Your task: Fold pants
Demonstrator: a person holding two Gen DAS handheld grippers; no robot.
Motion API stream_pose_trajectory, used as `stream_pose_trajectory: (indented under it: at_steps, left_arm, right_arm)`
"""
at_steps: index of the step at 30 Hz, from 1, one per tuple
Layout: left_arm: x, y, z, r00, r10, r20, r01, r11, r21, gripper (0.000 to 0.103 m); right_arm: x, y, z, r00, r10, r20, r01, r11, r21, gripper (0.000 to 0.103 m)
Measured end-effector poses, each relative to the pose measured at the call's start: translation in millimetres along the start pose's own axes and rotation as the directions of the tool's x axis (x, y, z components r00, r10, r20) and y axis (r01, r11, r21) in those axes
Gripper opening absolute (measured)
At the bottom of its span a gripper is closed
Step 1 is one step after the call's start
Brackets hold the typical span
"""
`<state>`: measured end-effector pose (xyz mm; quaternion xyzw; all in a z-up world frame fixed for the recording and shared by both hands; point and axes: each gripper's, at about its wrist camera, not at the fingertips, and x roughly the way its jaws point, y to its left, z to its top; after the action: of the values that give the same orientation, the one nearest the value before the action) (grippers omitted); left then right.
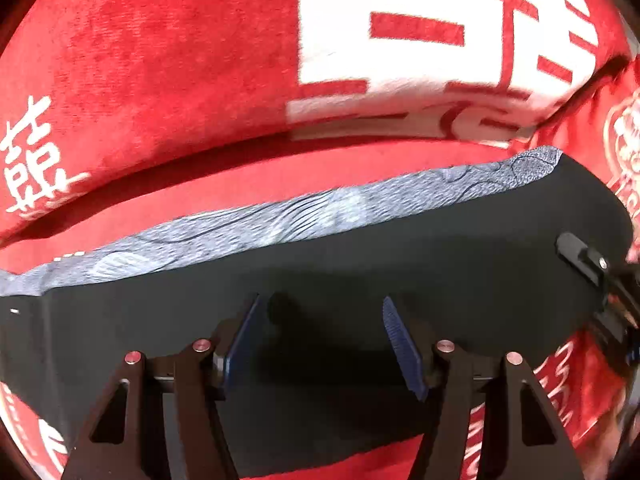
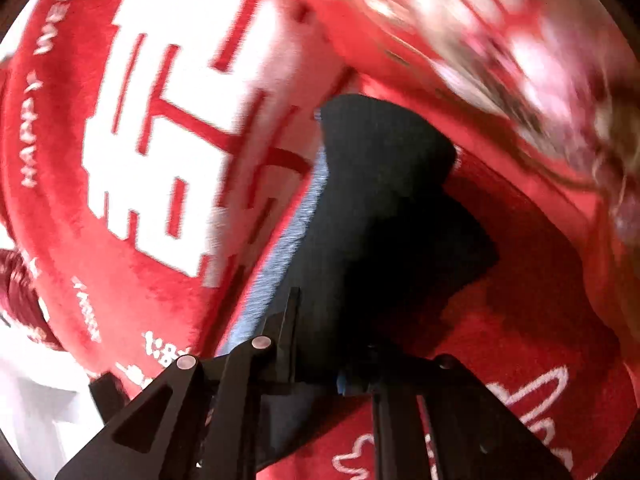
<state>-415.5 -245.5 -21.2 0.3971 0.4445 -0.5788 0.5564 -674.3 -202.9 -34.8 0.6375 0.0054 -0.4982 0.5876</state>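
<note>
Black pants (image 1: 360, 272) lie flat on a red blanket, with a grey patterned band (image 1: 280, 216) along their far edge. My left gripper (image 1: 320, 328) is open just above the black cloth, blue pads apart, nothing between them. The right gripper (image 1: 584, 260) shows at the pants' right end in the left wrist view. In the right wrist view the pants (image 2: 384, 184) run away from the camera and black cloth covers the right gripper (image 2: 320, 360); its fingers look closed on the cloth. This view is blurred.
The red blanket (image 1: 160, 60) with large white characters covers the whole surface and rises in a fold behind the pants. White lettering (image 2: 44, 92) runs along its edge. A white area (image 2: 36, 392) lies at the lower left of the right wrist view.
</note>
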Motion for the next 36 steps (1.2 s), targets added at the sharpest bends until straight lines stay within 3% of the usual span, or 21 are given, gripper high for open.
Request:
stream_pose_trajectory:
  at_steps: [2,4,6,12,15,16,17,21,25,28,30,33,34,36]
  left_arm:
    - [17.1,-3.1,-8.3,0.999,-0.036,-0.039,0.034,0.999,-0.042,0.065]
    - [18.5,-11.3,-21.5,0.999,-0.002,0.034,0.002,1.0,-0.017,0.065]
    - [15.2,-16.7,-24.9,0.998,0.012,0.054,-0.012,1.0,-0.004,0.065]
    - [10.8,-2.4,-27.4,0.996,-0.073,0.056,0.073,0.997,0.003,0.07]
    - [0.1,12.8,-25.3,0.989,-0.145,0.009,0.145,0.989,-0.003,0.073]
    - [-7.7,24.4,-26.0,0.986,-0.166,-0.005,0.166,0.986,-0.023,0.084]
    - [-13.8,32.8,-22.1,0.983,-0.182,-0.008,0.182,0.982,-0.053,0.089]
    - [-47.0,79.8,-29.1,0.985,-0.171,0.027,0.173,0.98,-0.094,0.09]
    - [-76.6,144.1,-43.1,0.993,-0.11,0.038,0.114,0.985,-0.131,0.09]
    - [-87.5,200.7,-58.6,1.0,-0.013,0.003,0.013,0.986,-0.167,0.09]
    - [-89.9,229.1,-69.8,0.999,0.03,-0.017,-0.033,0.98,-0.198,0.09]
    - [-90.4,269.0,-87.8,0.995,0.087,-0.053,-0.097,0.966,-0.239,0.09]
    - [-91.5,279.1,-93.0,0.993,0.099,-0.06,-0.111,0.962,-0.248,0.09]
    - [-96.0,295.2,-102.8,0.992,0.111,-0.064,-0.124,0.956,-0.266,0.09]
  right_arm:
    - [-5.7,16.5,-2.2,1.0,0.015,0.003,-0.015,0.999,-0.046,0.014]
    - [-5.2,29.9,-4.4,1.0,0.006,-0.009,-0.007,0.996,-0.092,0.014]
    - [-3.1,41.1,-7.1,1.0,-0.016,-0.011,0.014,0.99,-0.142,0.014]
    - [-0.8,78.0,-16.3,0.998,-0.061,-0.014,0.055,0.96,-0.275,0.014]
    - [-1.3,98.1,-26.6,0.997,-0.083,-0.009,0.075,0.938,-0.337,0.014]
    - [-1.9,106.8,-30.8,0.996,-0.089,-0.005,0.081,0.928,-0.364,0.014]
    - [-0.5,117.9,-34.8,0.995,-0.097,0.0,0.089,0.914,-0.395,0.014]
    - [1.1,161.4,-63.2,0.988,-0.15,0.023,0.138,0.83,-0.54,0.014]
    - [23.5,200.9,-109.1,0.974,-0.223,0.045,0.195,0.718,-0.668,0.015]
    - [56.0,225.5,-154.4,0.962,-0.272,0.039,0.205,0.617,-0.76,0.018]
    - [83.7,237.4,-191.7,0.944,-0.327,0.041,0.217,0.522,-0.825,0.023]
    - [135.5,240.0,-247.6,0.894,-0.445,0.056,0.241,0.371,-0.897,0.03]
    - [152.5,238.2,-266.6,0.866,-0.493,0.084,0.258,0.298,-0.919,0.031]
    - [174.5,236.3,-303.6,0.805,-0.555,0.21,0.313,0.097,-0.945,0.037]
